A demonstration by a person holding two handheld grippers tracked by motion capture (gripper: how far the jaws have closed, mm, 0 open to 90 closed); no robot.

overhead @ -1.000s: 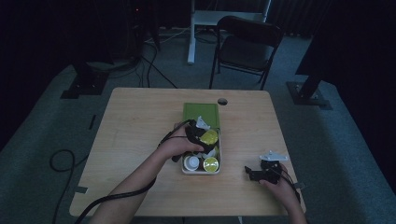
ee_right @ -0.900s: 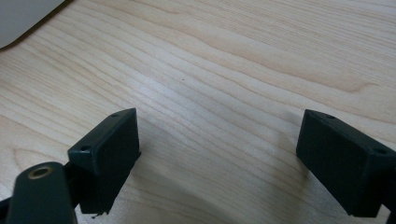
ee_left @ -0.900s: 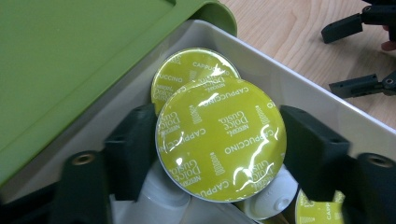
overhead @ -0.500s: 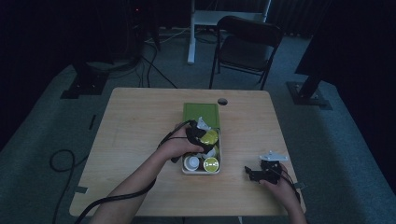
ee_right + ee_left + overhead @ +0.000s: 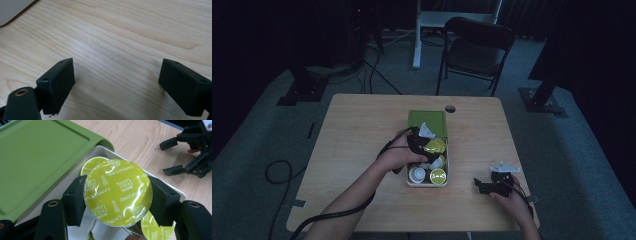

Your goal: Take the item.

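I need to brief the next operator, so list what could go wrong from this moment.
1. The left gripper pinches the capsule only by its rim; it could tilt or slip back into the white box.
2. Its foil lid looks thin, so squeezing may crease it.
3. Other capsules sit close below and could get knocked.

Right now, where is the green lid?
In the high view, the green lid lies at the table's middle, against the far end of the white box, just beyond the left gripper.
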